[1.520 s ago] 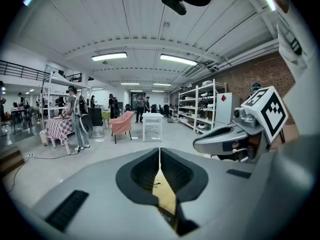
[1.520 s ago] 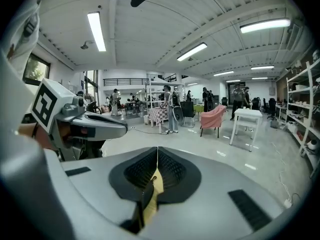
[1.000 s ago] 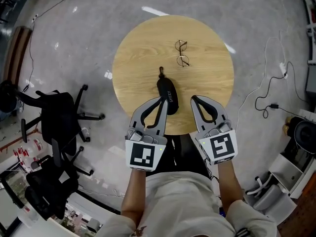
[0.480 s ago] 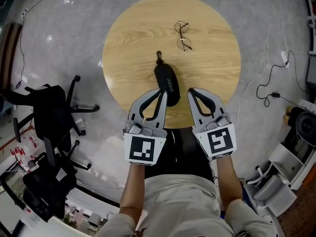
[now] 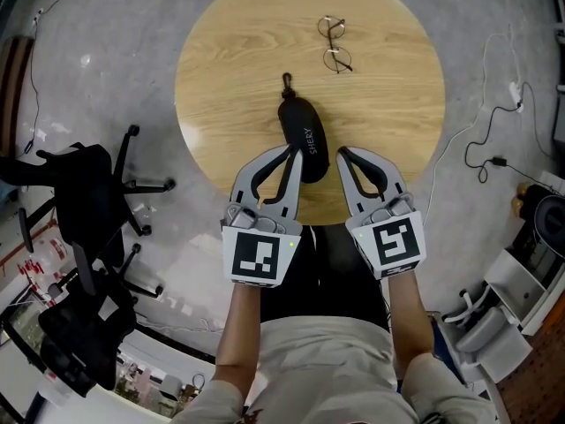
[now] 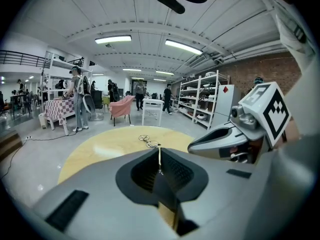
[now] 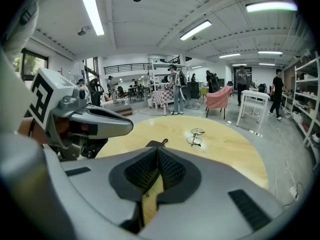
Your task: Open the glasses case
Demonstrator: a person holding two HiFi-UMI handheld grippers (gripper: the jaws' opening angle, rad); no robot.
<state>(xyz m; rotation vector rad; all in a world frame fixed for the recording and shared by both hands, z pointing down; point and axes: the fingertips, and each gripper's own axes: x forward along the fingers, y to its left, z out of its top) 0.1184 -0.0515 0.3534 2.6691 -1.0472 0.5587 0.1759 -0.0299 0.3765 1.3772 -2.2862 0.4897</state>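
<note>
Round wooden table (image 5: 221,69) carries the black glasses case (image 5: 305,140) near your edge, between the tips of your left gripper (image 5: 289,153) and right gripper (image 5: 343,154); eyeglasses (image 5: 335,44) lie well beyond. Both claws are pressed together, empty. You'd best spread them first, then steady the case with one and work its far-end tab with the other

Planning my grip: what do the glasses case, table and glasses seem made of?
The glasses case: matte black, probably soft fabric or neoprene; rounded pouch shape. The table: pale wood or wood-look laminate, grain lines, slight sheen. The glasses: thin wire frame, likely metal.
</note>
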